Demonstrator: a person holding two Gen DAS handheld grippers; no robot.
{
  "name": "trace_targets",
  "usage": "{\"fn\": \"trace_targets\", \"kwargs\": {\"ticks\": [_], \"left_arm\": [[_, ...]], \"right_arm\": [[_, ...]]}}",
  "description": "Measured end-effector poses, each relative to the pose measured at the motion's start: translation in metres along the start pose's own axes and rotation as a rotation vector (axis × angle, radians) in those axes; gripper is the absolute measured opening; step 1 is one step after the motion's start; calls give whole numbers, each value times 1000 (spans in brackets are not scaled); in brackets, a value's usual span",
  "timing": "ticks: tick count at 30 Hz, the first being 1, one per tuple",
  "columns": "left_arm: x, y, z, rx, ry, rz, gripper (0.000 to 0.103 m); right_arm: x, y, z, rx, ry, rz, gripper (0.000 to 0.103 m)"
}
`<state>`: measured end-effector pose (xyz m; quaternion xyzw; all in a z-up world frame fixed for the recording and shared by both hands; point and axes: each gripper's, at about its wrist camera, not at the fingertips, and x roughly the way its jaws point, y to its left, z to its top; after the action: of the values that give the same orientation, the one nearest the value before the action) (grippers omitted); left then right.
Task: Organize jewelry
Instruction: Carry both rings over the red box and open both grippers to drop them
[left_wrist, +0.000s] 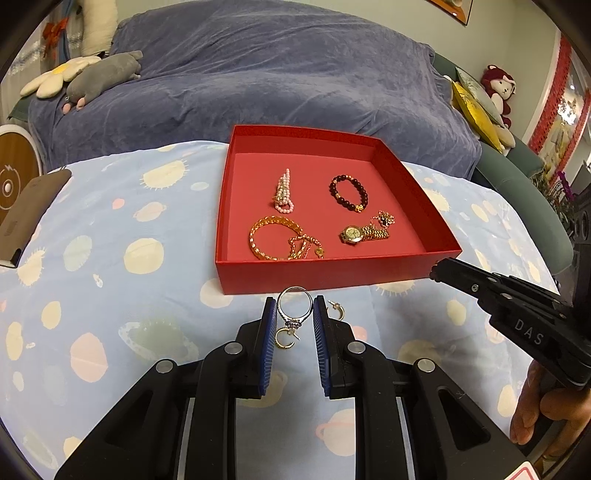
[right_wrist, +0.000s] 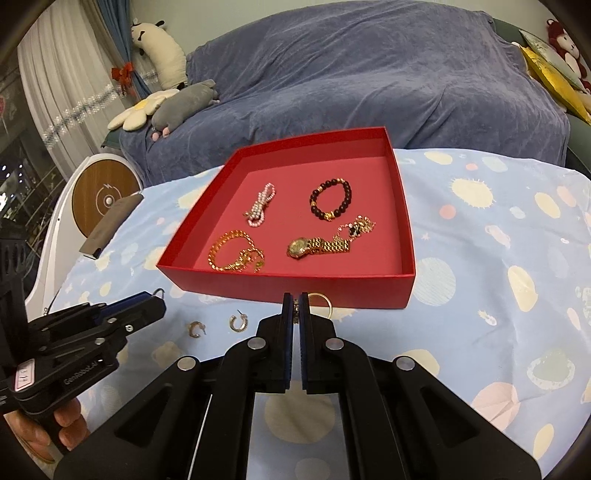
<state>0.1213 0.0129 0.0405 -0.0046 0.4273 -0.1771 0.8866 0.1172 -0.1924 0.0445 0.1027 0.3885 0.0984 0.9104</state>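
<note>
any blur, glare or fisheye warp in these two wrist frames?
Left wrist: sharp; the open-topped red cardboard box bows at its rims from fisheye warp, dark vignette in the corners; the silver gemstone ring between the left claw fingers is crisp. Right wrist: same warp and vignette; the gold metal wristwatch looks slightly soft, with glare on its face. Lighting even, shadows soft.
</note>
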Motion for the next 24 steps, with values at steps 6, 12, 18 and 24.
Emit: {"fn": "trace_targets", "kwargs": {"ticks": [6,12,18,24], "left_arm": [[-10,4,47,5,-63,0,17],[14,3,99,24,-91,51,17],[56,5,126,12,-65,75,17],[93,13,133,-48,8,52,21]], "right_arm": [[-11,1,47,-22,-55,26,2],[12,-2,89,-46,-83,-8,2],[50,-18,106,-22,-60,-41,2],[75,-29,106,7,-19,-32,9]]}}
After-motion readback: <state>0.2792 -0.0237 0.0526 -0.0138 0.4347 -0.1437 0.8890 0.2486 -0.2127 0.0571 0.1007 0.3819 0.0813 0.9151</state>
